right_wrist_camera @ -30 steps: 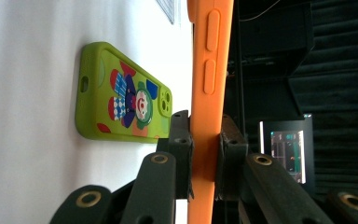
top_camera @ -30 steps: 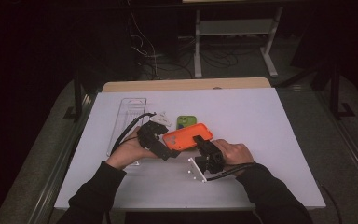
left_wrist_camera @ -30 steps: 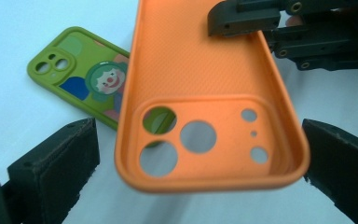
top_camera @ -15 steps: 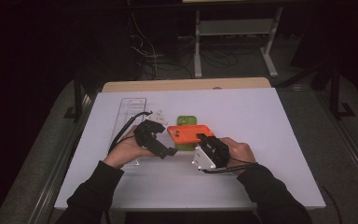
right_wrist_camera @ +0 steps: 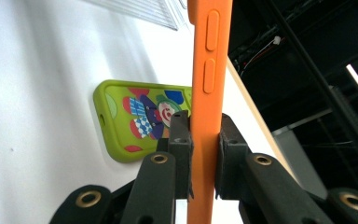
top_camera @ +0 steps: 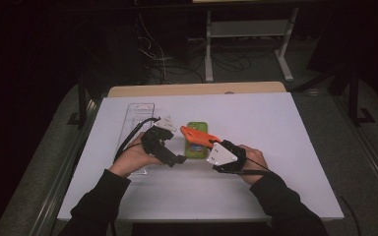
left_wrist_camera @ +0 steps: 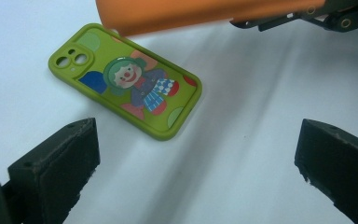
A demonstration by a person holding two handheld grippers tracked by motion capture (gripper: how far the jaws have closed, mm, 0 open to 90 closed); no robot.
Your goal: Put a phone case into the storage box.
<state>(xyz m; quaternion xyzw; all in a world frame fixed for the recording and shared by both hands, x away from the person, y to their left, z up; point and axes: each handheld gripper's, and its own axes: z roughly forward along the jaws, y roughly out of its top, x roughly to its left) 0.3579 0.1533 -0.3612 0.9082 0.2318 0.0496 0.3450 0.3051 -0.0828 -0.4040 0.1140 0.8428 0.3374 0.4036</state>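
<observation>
Right tool (top_camera: 211, 145) clamps an orange phone case (top_camera: 199, 136) by its edge; in the right gripper view both black jaws press flat on either side of the case (right_wrist_camera: 209, 93), which stands edge-on with its side buttons facing the camera. From the high view the case's long axis runs from the right tool toward the far left, raised off the worktop (top_camera: 285, 128) and tilted. Directly below and just beyond it lies a green phone case (top_camera: 197, 142) with a clown print, flat on the worktop, face up, camera cut-outs at its far end; in the left gripper view it lies ahead and left of centre (left_wrist_camera: 126, 79), with the orange case crossing above its far end. Left tool (top_camera: 170, 150) rests low at the left of the green case, jaws spread wide and empty, nothing between them but bare worktop. Left tool is the nearer one to the green case. A clear plastic tray (top_camera: 137, 123) sits farther left, partly under the left hand. Judgement: nothing blocks the way to the green case save the orange case hanging over it.
</observation>
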